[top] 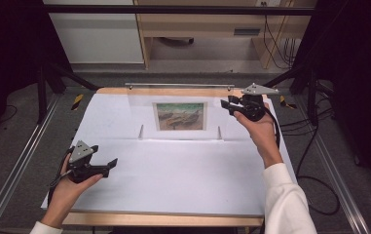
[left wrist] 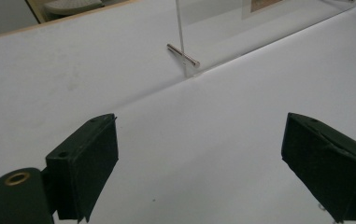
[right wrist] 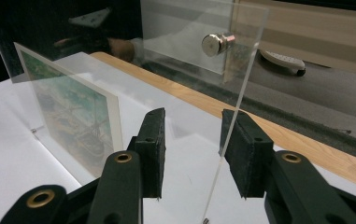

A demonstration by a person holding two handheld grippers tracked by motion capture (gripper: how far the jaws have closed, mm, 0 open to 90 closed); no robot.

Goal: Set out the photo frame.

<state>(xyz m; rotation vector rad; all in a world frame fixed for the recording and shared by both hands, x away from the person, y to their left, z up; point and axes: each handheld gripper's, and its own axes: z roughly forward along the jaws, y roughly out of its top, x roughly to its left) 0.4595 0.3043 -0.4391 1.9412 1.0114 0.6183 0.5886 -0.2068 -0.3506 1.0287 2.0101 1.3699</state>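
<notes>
Left hand-held gripper hovers low over the white paper-covered desk near its front left, jaws spread wide and empty, so it's free to steady things. Middle-back stands the clear acrylic picture frame with a muted boat painting print and shiny metal standoff bolts. Right hand-held gripper straddles the frame's thin right edge, jaws apart, not clamped; I'd centre the slick glossy panel between the pads before squeezing.

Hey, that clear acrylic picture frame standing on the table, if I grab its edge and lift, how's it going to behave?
The acrylic frame looks like thin rigid sheet, so probably stiff and light. Its glossy faces may slip between the right gripper's pads. Upright on small feet, it could tip if pushed.
</notes>
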